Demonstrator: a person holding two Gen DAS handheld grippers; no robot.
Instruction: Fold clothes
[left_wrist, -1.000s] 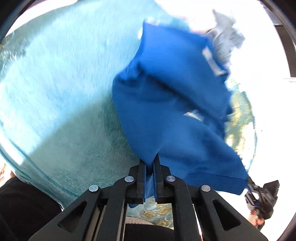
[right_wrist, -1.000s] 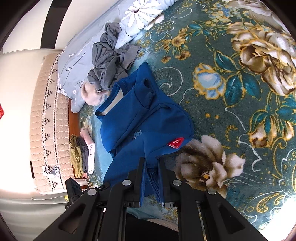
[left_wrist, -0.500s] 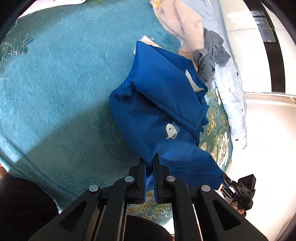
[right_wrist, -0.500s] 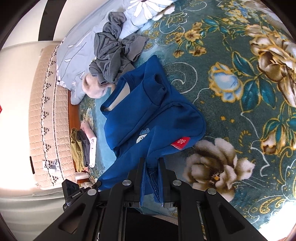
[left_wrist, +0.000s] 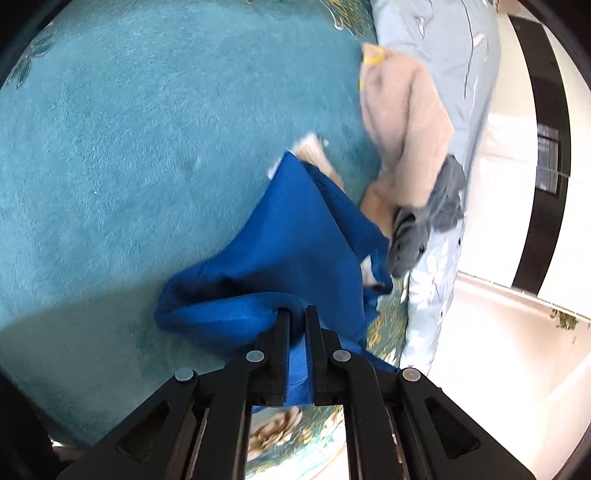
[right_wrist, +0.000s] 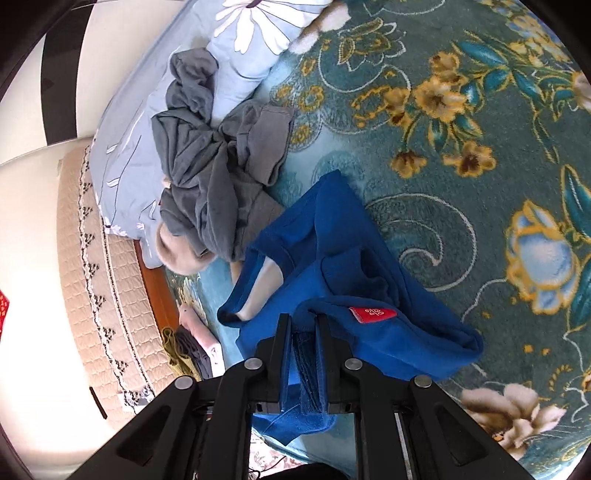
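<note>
So from the left: the left gripper (left_wrist: 295, 314) has its jaws pinched on a bunched blue edge of the blue sweatshirt (left_wrist: 295, 236), and the cloth runs away from it toward the beige fleece (left_wrist: 402, 122) and grey top (left_wrist: 436, 210). The right gripper (right_wrist: 303, 321) is clamped on another edge of the same sweatshirt (right_wrist: 332, 236), near the red tag (right_wrist: 372, 314). The body lies half draped on the floral bedspread (right_wrist: 461, 129), neckline farthest from both jaws, so I'd guess the held edge heads that way.

Both grippers' jaws clamped tight.
</note>
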